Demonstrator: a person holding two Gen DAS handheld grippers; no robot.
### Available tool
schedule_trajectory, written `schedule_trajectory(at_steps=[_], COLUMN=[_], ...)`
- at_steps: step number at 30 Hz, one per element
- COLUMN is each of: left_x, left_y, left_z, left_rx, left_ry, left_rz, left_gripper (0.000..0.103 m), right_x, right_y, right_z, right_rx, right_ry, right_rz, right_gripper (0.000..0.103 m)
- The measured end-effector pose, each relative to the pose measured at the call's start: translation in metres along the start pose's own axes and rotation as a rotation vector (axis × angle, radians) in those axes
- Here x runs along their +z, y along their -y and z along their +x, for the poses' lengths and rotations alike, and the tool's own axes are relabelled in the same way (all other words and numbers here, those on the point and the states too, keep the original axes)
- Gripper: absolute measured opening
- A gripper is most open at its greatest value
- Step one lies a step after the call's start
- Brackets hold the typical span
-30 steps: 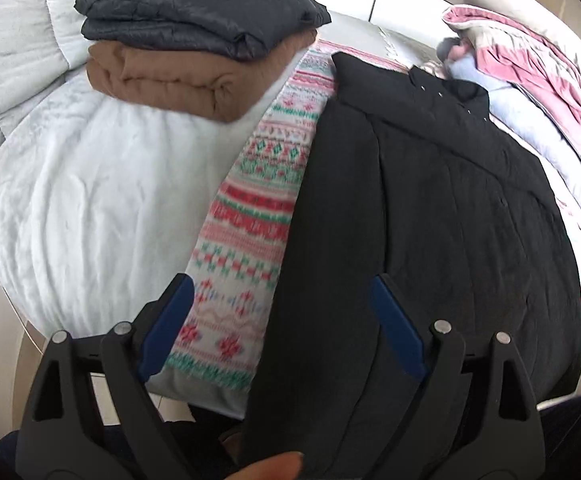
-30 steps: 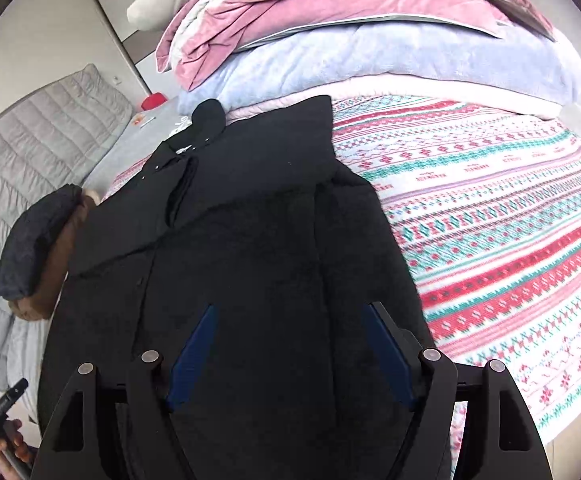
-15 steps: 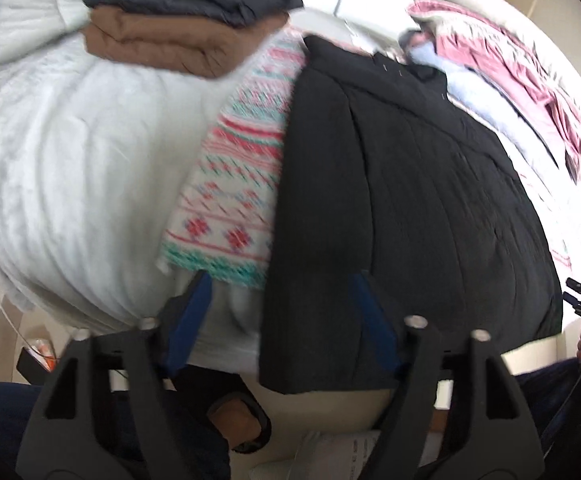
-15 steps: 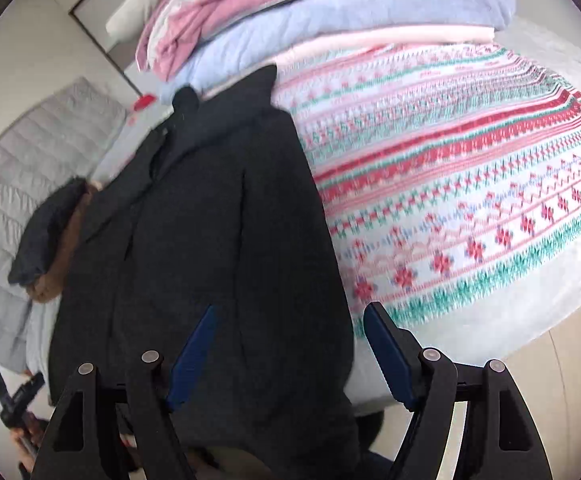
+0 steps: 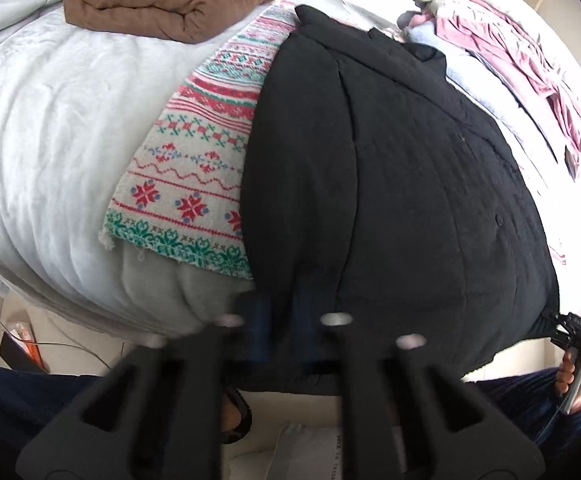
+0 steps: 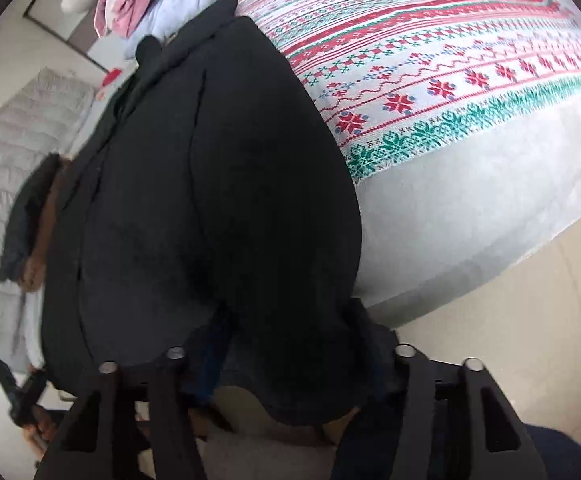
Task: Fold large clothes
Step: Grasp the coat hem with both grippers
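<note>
Step looks like grabbing the hem of the black coat [image 5: 390, 184] w/ both grippers, then folding it up toward the collar. Do it well: bite deep into the hem at both corners, lift evenly, keep fabric taut so padding doesn't bunch.

Left gripper [image 5: 278, 320]: blurred, pads nearly pressed together on the coat's bottom edge, directly ahead. Right gripper [image 6: 290, 360]: spread wide, hem draped between the pads, not pinched yet. Coat lies flat on the bed [image 5: 50, 140], stretching away from both.
</note>
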State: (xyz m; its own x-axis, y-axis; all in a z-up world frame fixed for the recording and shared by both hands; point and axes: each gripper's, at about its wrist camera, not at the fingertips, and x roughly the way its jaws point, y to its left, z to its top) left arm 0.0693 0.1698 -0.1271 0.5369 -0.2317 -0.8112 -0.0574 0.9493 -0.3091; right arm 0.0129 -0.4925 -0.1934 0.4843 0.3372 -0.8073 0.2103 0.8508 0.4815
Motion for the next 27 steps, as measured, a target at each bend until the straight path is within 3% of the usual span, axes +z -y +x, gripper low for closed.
schedule_trajectory(at_steps=[2,6,10,11,12,13,16,17,20,21,27], left_x=[-0.002,-0.003,-0.002,-0.001,0.0,0.0,0.001,0.0,-0.001,0.0,0.003], left_y=[-0.002,0.007,0.001,-0.002,-0.004,-0.005,-0.002,0.0,0.008,0.008,0.02], left_z=[-0.011,-0.015,0.0,0.002,0.003,0.004,0.009,0.008,-0.002,-0.008,-0.059], left_rx=[-0.014,0.02,0.018,0.022,0.019,0.016,0.026,0.028,0.046,0.048,0.058], left_ry=[0.035,0.068,0.02,0.015,0.015,0.014,0.007,0.011,0.046,0.059,0.169], left_rz=[-0.042,-0.009,-0.05,-0.072,-0.085,-0.098,-0.096,-0.083,-0.04,-0.031,0.0], left_gripper=[0.006,0.007,0.019,0.022,0.023,0.023,0.02,0.009,0.006,0.006,0.005], right_x=[-0.004,-0.006,-0.004,-0.004,-0.003,-0.005,-0.01,-0.011,-0.016,-0.018,-0.034], right_y=[0.0,0.004,0.017,0.017,0.016,0.016,0.019,0.018,0.007,0.0,-0.022], right_z=[-0.01,-0.031,-0.018,-0.016,-0.012,-0.005,0.005,0.004,-0.009,-0.013,-0.063], right_rx=[0.035,0.102,0.094,0.075,0.052,0.027,0.0,-0.001,0.033,0.032,0.035], right_ry=[0.02,0.102,0.027,0.023,0.015,0.0,-0.009,0.001,0.051,0.073,0.234], right_rz=[0.005,0.028,0.064,0.058,0.055,0.058,0.08,0.073,0.021,0.009,-0.064], right_gripper=[0.018,0.017,0.027,0.035,0.045,0.048,0.051,0.049,0.016,0.012,0.006])
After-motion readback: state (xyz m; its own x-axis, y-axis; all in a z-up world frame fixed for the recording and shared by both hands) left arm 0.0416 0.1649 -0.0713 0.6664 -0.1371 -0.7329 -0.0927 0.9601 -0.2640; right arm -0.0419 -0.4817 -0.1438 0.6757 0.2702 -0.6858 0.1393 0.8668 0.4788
